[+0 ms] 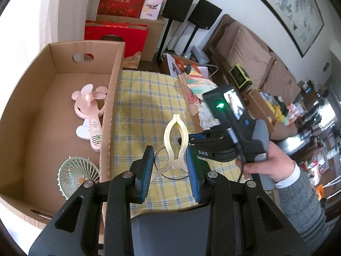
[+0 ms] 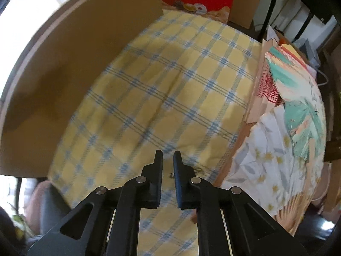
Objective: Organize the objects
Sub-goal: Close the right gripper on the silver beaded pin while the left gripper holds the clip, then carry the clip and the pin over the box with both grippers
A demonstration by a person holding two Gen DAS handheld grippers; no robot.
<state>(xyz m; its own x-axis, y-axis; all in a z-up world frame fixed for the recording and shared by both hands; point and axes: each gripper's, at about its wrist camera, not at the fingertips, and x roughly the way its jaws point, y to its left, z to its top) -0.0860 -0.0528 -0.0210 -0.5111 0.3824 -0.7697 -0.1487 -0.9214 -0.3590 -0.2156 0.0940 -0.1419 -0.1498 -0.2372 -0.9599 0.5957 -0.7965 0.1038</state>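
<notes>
My left gripper (image 1: 169,150) is shut on the lower end of a cream plastic clip (image 1: 176,119) with a thin wire ring (image 1: 158,152), held over the yellow checked cloth (image 1: 145,98). The clip's pointed end faces away from me. My right gripper (image 1: 184,141), held by a hand in a grey sleeve, points steeply down just right of the clip. In the right wrist view that gripper (image 2: 168,157) is shut, and a small metal bit (image 2: 171,175) shows low between its fingers. No clip appears there. The cardboard box (image 1: 118,74) on the left holds a pink fan (image 1: 89,106) and a green fan (image 1: 78,175).
Paper bags and floral fabric (image 2: 277,128) are piled along the cloth's right edge. The box wall (image 2: 74,53) borders the cloth (image 2: 170,85) on the left. Red gift boxes (image 1: 116,32), two black speakers on stands (image 1: 204,13) and a brown sofa (image 1: 251,51) stand beyond.
</notes>
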